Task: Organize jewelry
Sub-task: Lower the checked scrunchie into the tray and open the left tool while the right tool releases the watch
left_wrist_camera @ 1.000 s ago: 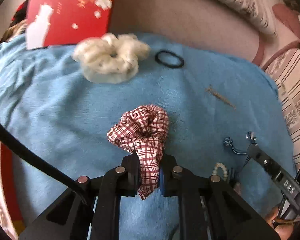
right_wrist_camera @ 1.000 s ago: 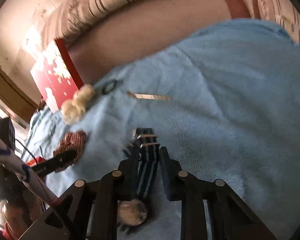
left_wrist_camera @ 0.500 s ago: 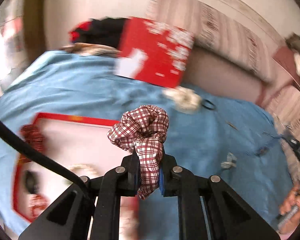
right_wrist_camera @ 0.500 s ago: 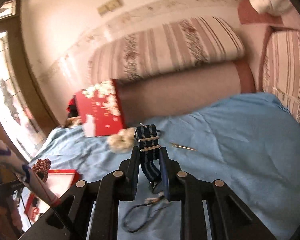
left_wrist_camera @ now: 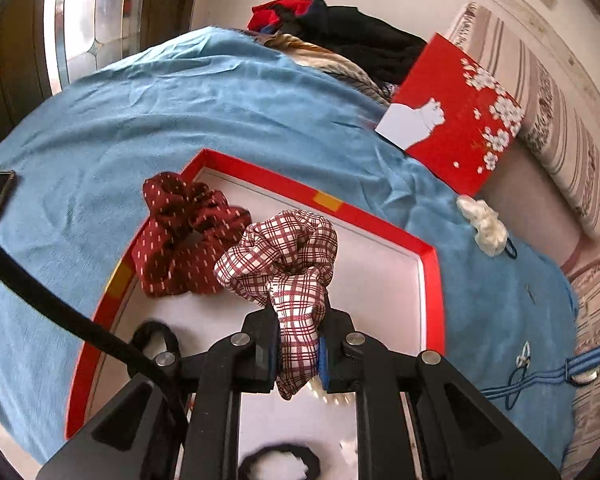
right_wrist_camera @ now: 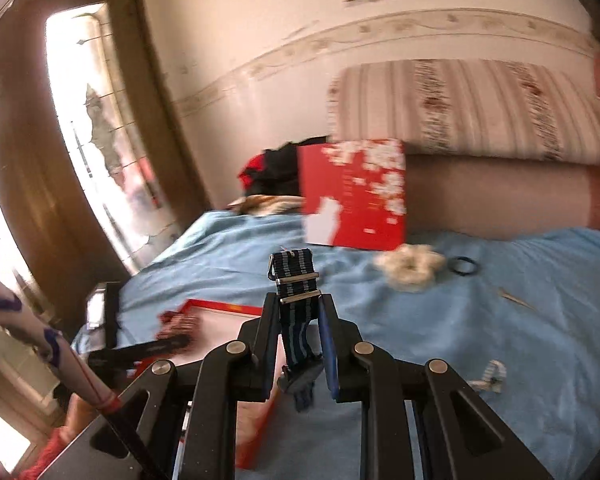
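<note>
Left wrist: three scrunchies, one tray.

The room is bright with daylight. It comes from the tall glass door with a dark wooden frame on the left, and the glass is so overexposed that it looks almost white. In the left wrist view the picture is mostly sharp; the white floor of the red shallow box shines strongly, and soft shadows lie under the scrunchies. In the right wrist view motion blur smears the cream fluffy scrunchie and the red lid with white flowers. Both views bend strongly at the edges, with dark round corners. The light blue bedspread shows gentle creases.
</note>
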